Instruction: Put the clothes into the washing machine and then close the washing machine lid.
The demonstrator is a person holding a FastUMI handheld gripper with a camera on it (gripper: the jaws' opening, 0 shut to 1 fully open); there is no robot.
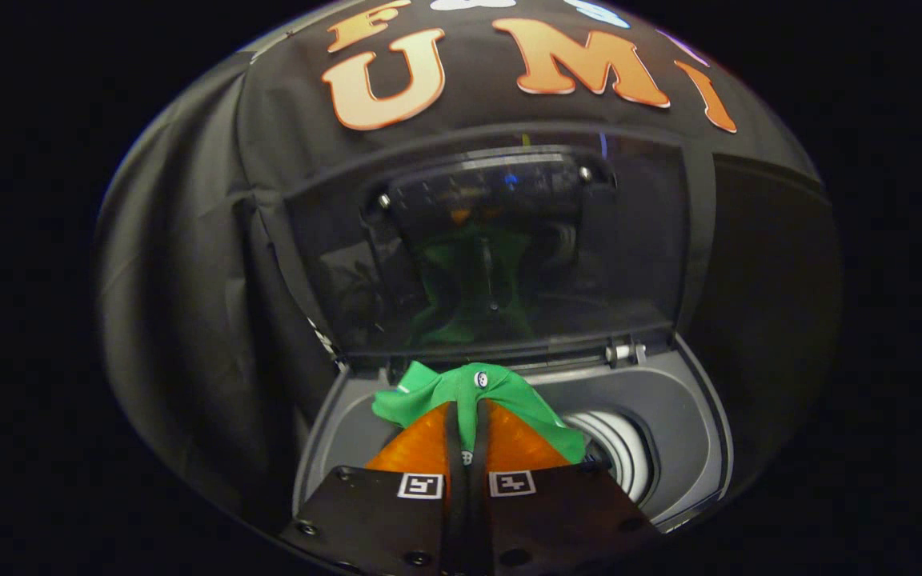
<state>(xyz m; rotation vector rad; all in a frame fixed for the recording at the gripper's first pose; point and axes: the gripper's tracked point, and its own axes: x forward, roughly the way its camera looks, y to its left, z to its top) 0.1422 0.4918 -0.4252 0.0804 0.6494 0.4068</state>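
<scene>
A green garment [461, 392] is pinched between my two orange fingers [421, 448], draping over their tips. My gripper [469, 408] is shut on it and hangs above the top opening of the grey washing machine [669, 416]. The white drum [621, 448] shows just right of the fingers, below the cloth. The machine's dark glass lid [501, 248] stands upright beyond the fingers, hinged at the back of the opening, and mirrors the green cloth and the gripper.
The lid's hinge [625, 352] sits at the back right of the opening. Black cloth walls [181, 304] close in on the machine at the left, right and behind.
</scene>
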